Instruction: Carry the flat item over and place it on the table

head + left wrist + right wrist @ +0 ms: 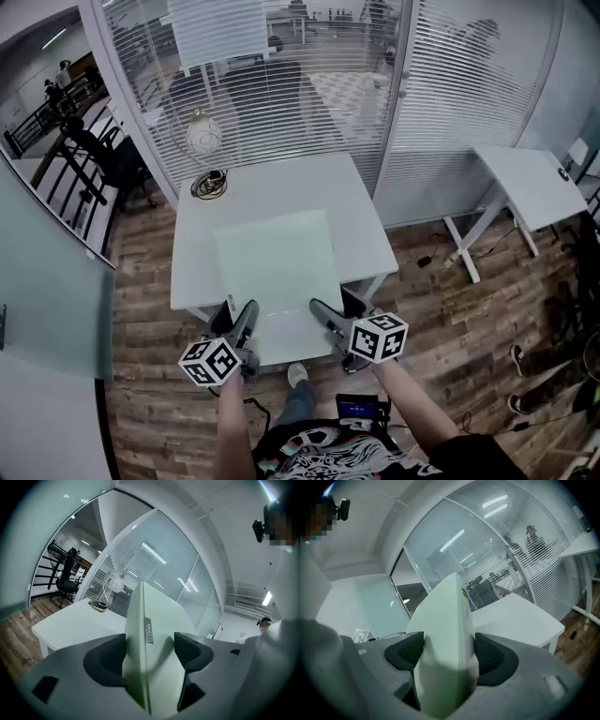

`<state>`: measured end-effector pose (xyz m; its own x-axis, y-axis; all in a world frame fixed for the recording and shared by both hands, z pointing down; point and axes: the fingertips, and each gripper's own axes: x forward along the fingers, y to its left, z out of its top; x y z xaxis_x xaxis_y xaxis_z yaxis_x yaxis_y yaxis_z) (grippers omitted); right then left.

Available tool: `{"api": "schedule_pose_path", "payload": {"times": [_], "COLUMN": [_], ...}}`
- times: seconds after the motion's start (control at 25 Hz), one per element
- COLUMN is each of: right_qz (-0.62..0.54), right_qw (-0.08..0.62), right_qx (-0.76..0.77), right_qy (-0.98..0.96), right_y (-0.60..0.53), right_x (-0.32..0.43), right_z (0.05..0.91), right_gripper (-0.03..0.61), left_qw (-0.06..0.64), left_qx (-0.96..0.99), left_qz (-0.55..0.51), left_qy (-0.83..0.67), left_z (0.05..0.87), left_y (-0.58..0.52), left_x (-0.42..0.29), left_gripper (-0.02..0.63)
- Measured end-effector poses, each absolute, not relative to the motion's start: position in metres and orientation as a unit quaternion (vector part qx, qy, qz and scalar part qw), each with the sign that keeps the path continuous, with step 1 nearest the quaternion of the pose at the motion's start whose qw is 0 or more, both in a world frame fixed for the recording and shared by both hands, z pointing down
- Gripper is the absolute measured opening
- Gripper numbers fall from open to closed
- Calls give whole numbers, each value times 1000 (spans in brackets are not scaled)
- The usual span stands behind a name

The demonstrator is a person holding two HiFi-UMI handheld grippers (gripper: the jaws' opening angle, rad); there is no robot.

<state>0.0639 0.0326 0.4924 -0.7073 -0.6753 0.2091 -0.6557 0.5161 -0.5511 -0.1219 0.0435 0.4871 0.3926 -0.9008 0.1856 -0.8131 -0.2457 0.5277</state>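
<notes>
A flat pale-green board [277, 272] is held level over the near half of the white table [281, 187], its near edge sticking out past the table's front. My left gripper [246, 323] is shut on the board's near left edge, and its own view shows the board [145, 639] pinched edge-on between the dark pads [105, 660]. My right gripper [323, 317] is shut on the near right edge, where the board [445, 653] fills the gap between both pads [494, 658]. Whether the board touches the tabletop cannot be told.
A coiled black cable [209, 184] and a small white fan [204, 137] sit at the table's far left corner. Glass walls with blinds [309, 75] stand behind it. A second white table [525, 183] is to the right. The floor [469, 309] is wood plank.
</notes>
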Motion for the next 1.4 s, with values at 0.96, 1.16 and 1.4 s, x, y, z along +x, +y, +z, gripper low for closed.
{"api": "schedule_pose_path", "payload": {"times": [0.96, 1.16, 1.4], "right_qz": [-312, -313, -318], "right_qw": [50, 52, 53], "right_qx": [-413, -412, -409], "right_qy": [854, 854, 854], "right_y": [-177, -193, -209], "right_x": [26, 28, 30], "right_z": [481, 483, 487], "right_gripper": [327, 327, 327], "left_qw": [275, 277, 277], "left_qx": [807, 805, 803], "left_qz": [-70, -71, -71], "left_qy": [-517, -520, -523], "left_z": [473, 477, 481], "left_y": [-180, -194, -209], "left_x": [-162, -160, -158], "left_gripper": [319, 319, 319]}}
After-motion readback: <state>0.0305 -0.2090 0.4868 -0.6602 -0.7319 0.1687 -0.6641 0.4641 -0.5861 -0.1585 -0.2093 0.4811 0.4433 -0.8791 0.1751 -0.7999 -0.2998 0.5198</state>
